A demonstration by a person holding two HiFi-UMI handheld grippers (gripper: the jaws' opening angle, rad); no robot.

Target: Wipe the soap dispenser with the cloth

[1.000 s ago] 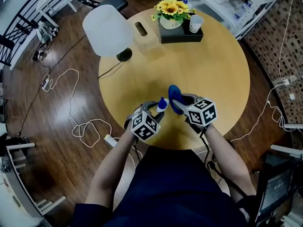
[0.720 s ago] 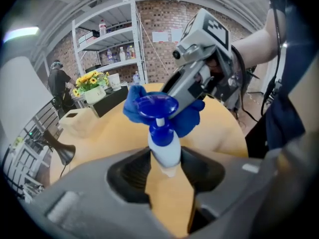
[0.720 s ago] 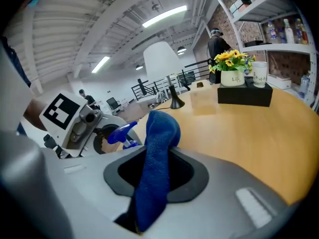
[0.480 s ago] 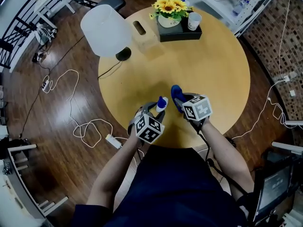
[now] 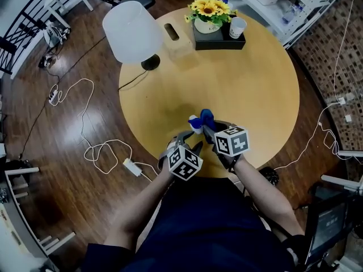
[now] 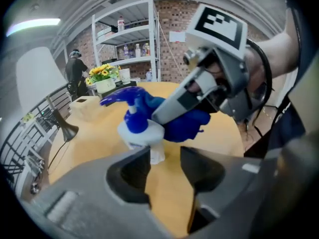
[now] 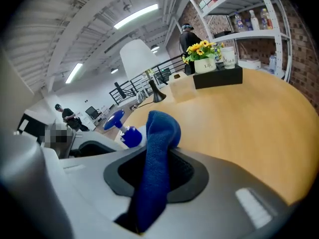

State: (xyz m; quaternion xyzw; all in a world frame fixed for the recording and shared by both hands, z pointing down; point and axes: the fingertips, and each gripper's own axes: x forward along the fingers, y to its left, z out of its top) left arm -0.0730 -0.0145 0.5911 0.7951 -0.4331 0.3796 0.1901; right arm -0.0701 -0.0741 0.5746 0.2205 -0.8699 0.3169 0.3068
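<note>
A small white soap dispenser (image 5: 194, 123) with a blue pump (image 6: 133, 118) hangs tilted over the near part of the round wooden table (image 5: 255, 89). My left gripper (image 5: 190, 139) is shut on its lower body, which is partly hidden behind the left jaw in the left gripper view (image 6: 164, 163). My right gripper (image 5: 211, 130) is shut on a blue cloth (image 7: 159, 153). The bunched cloth (image 6: 184, 123) presses against the dispenser's right side, just below the pump head. Seen from the right gripper view, the pump (image 7: 119, 128) sits to the left of the cloth.
At the table's far side stand a lamp with a white shade (image 5: 131, 32), a beige box (image 5: 177, 41), a black tray with a sunflower pot (image 5: 208, 16) and a white cup (image 5: 237, 27). Cables (image 5: 96, 152) lie on the wood floor to the left. Shelving (image 5: 295, 4) stands at the back right.
Both grippers have shifted a little and rolled, still holding the dispenser and the cloth. The cloth now sits tighter against the dispenser than one second ago.
</note>
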